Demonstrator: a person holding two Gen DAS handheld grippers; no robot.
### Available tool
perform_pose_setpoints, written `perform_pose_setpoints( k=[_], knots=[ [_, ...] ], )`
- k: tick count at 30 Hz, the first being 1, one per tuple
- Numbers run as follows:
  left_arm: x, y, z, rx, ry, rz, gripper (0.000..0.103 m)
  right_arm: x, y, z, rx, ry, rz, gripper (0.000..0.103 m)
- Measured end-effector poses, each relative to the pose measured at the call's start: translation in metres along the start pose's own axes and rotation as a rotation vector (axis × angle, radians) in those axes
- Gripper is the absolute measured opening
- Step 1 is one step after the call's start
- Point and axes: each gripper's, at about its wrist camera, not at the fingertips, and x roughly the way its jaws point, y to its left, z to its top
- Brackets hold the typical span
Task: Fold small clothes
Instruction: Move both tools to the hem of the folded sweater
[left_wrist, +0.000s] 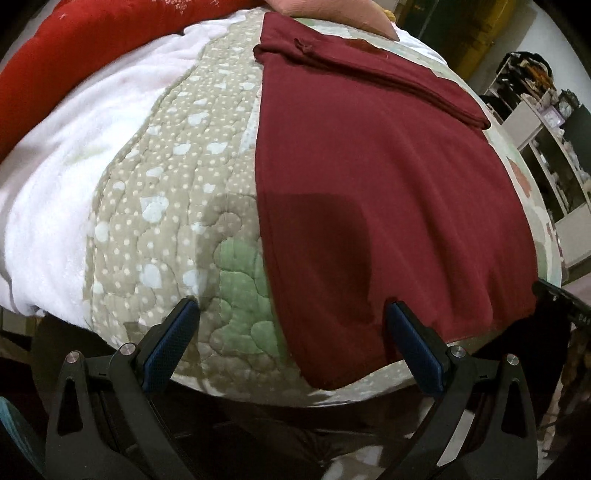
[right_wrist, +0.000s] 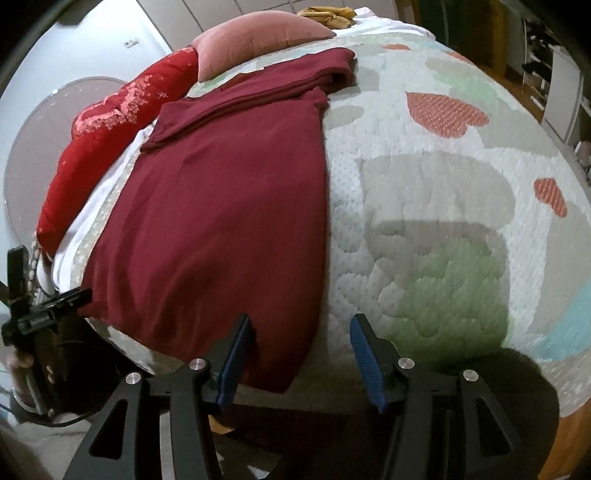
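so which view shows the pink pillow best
The right wrist view: the pink pillow shows nearly whole at the far end of the bed, behind the dark red garment. The left wrist view catches only its lower edge, cut off by the frame.

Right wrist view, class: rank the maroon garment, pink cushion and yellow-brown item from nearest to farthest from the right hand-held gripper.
1. Maroon garment, its near corner lying between the right hand-held gripper's open jaws.
2. Pink cushion, beyond the garment's far end.
3. Yellow-brown item, behind the cushion at the top.
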Motion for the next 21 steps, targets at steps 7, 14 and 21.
perform_pose_setpoints(
  k=[7,14,21],
  knots=[
    [0.006,-0.002,0.002,0.006,0.008,0.008,0.102,0.002,0.003,-0.003,-0.004,0.03,0.055,0.053],
    [0.006,-0.002,0.002,0.008,-0.002,-0.002,0.102,0.005,0.004,-0.006,0.002,0.032,0.069,0.053],
    [0.003,0.003,0.001,-0.019,0.0,-0.038,0.102,0.008,-0.006,-0.009,0.048,0.054,0.144,0.053]
  ],
)
